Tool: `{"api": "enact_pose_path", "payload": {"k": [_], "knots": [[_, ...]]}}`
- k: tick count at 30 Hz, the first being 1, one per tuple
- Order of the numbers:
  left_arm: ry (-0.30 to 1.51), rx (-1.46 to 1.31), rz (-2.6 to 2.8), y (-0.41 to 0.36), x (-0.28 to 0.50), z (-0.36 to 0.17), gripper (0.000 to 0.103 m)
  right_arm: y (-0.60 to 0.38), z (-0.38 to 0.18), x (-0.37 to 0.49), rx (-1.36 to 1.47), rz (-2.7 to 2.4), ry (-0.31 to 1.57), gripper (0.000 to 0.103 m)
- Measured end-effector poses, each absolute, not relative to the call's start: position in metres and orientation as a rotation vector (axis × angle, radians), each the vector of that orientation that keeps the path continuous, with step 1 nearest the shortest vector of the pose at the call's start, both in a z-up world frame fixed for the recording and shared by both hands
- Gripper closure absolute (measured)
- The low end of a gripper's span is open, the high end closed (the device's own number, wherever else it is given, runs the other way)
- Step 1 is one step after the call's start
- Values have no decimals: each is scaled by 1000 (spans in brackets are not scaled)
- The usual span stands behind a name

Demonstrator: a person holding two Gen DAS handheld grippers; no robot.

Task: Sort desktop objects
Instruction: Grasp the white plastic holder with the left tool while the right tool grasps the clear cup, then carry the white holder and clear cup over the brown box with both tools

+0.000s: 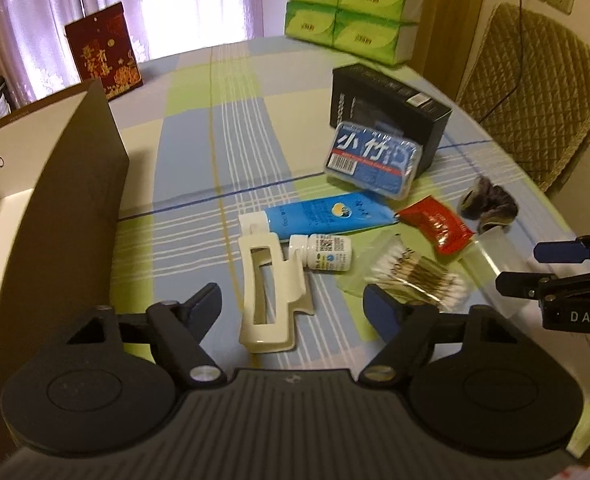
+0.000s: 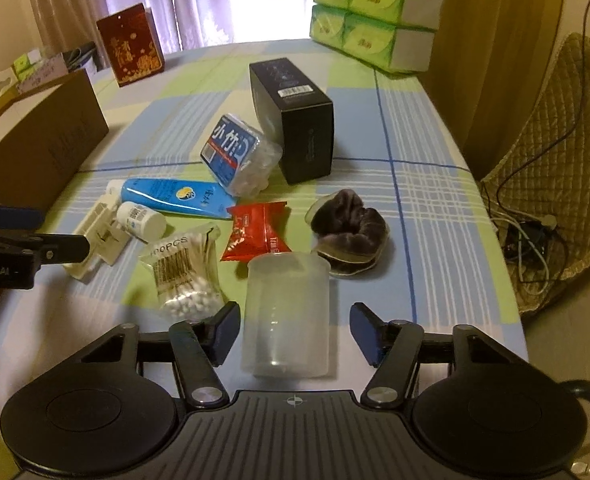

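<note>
My left gripper (image 1: 293, 300) is open, and a cream hair claw clip (image 1: 269, 292) lies flat between its fingers, untouched. Past the clip lie a small white bottle (image 1: 327, 252), a blue tube (image 1: 323, 216) and a bag of cotton swabs (image 1: 415, 276). My right gripper (image 2: 295, 322) is open around an upright translucent plastic cup (image 2: 287, 312), with a gap on each side. Beyond the cup lie a red packet (image 2: 255, 232), a dark scrunchie (image 2: 347, 228), a blue swab box (image 2: 239, 156) and a black box (image 2: 295, 120). Each gripper shows at the edge of the other's view.
An open brown cardboard box (image 1: 75, 184) stands at the left on the checked tablecloth (image 1: 215, 140). A red gift box (image 1: 103, 48) and stacked green tissue packs (image 1: 355, 8) sit at the back. A quilted chair (image 2: 555, 152) with cables stands beyond the table's right edge.
</note>
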State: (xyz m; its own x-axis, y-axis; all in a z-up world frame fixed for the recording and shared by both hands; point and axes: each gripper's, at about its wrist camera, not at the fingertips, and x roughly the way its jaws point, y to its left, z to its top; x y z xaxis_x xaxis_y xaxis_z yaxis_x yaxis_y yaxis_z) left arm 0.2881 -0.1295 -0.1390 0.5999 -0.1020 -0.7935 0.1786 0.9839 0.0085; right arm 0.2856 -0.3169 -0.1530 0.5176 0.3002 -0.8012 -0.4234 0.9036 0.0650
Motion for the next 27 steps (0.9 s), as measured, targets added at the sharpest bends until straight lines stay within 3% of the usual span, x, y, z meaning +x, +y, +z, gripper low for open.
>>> {"api": "enact_pose_path", "payload": {"k": [11,12,14,16,27], "knots": [[961,74,-114,-124,315,-168,31,-316,-168,302,-134,448,956,50],[964,72,-112,-125,317,-170,34,-316,-169,304,-130,450,960,50],[974,68,-113,-124,321,-176,56,-316,-169,304,-131,454,961,51],[983,34,-125,-121,322,-180,65,-316,-169,305,-134,466,961,51],[969,-13,-54,-122,293,-172,67,-311,-173,311,-202,533,966,52]]}}
